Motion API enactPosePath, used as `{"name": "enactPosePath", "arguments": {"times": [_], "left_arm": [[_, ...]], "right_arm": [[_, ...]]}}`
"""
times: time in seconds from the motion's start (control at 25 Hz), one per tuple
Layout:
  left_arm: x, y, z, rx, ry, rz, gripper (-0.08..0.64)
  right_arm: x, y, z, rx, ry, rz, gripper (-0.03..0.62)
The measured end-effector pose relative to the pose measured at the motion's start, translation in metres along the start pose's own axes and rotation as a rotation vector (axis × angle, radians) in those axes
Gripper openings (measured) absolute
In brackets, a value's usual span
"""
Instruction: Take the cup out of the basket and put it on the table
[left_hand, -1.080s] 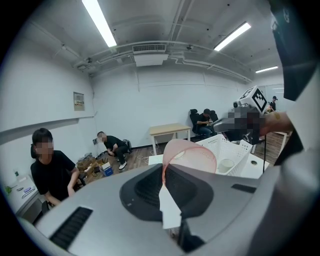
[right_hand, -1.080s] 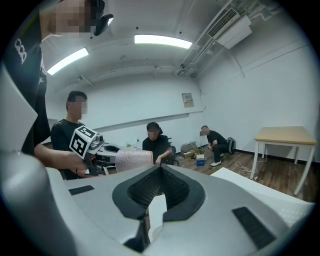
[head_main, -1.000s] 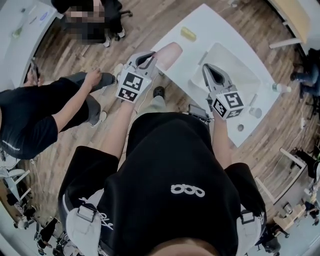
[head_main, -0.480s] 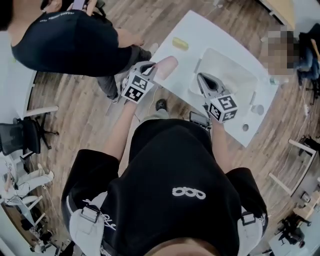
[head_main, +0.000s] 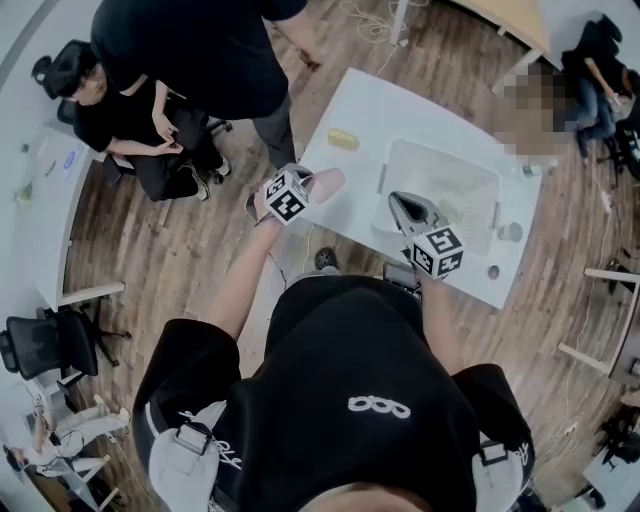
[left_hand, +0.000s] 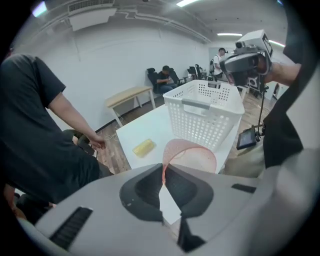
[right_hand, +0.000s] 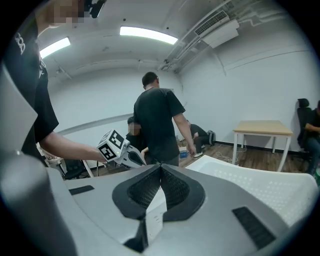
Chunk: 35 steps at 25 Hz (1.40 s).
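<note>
The left gripper (left_hand: 163, 167)'s jaws pinch the thin rim of the pale pink, finely dotted cup (left_hand: 192, 152). It is tipped sideways at the tabletop (head_main: 370, 110)'s near edge, outside the white basket (left_hand: 200, 117). The right gripper (right_hand: 160, 167)'s jaws are closed on nothing.

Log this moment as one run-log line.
left gripper: shut on cup rim | cup: out of basket, at table edge | right gripper: shut, empty

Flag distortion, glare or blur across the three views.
Head view: strong fisheye, floor planks bow, evenly lit, sharp. Left gripper view: dark round vignette, cup and basket sharp. Right gripper view: same vignette, ceiling lights blown out.
</note>
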<state>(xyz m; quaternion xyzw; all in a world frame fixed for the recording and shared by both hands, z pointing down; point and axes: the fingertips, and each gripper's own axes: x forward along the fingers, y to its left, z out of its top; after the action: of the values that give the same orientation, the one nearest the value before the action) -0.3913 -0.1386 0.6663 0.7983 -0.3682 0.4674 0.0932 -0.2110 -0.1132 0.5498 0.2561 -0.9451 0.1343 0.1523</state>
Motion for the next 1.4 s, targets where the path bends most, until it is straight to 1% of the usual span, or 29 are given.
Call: {"name": "enactPosePath", "arguments": {"times": [0.12,0.32,0.48,0.56,0.64,0.72,0.76,0.84,0.92,1.12,1.4], "left_arm": [[0.021,0.005,-0.005,0.061,0.088,-0.059,0.021],[0.055,0.006,-0.017,0.161,0.203,-0.137,0.021],[0.080,-0.005,-0.032,0.213,0.314,-0.230,0.021],[0.089,-0.010,-0.043,0.244,0.397,-0.272,0.021],[0.094,-0.013,-0.054,0.280,0.491,-0.296,0.021],[0.099,-0.015,-0.060,0.298,0.554,-0.319,0.021],[0.101,-0.017,-0.061,0.293,0.574,-0.338,0.021],[0.103,-0.019,-0.060,0.284,0.598,-0.371,0.021],[0.106,-0.018,-0.056,0.289,0.611,-0.384,0.021],[0.115,-0.020,-0.047,0.305,0.604,-0.424,0.021],[0.116,-0.011,-0.040,0.275,0.580,-0.406,0.021]], "right_arm": [[-0.001,-0.006,0.001,0.004,-0.004,-0.031,0.025],[-0.007,-0.006,-0.006,0.030,-0.003,-0.085,0.025],[-0.011,-0.007,-0.012,0.050,-0.004,-0.123,0.025],[-0.012,-0.007,-0.015,0.059,-0.001,-0.137,0.025],[-0.016,-0.006,-0.021,0.071,0.010,-0.148,0.025],[-0.018,-0.005,-0.024,0.078,0.017,-0.159,0.025],[-0.018,-0.005,-0.024,0.080,0.017,-0.165,0.025],[-0.019,-0.004,-0.025,0.086,0.016,-0.176,0.025],[-0.019,-0.004,-0.027,0.094,0.017,-0.186,0.025],[-0.023,0.001,-0.029,0.111,0.017,-0.198,0.025],[-0.033,-0.006,-0.030,0.113,0.006,-0.219,0.025]]}}
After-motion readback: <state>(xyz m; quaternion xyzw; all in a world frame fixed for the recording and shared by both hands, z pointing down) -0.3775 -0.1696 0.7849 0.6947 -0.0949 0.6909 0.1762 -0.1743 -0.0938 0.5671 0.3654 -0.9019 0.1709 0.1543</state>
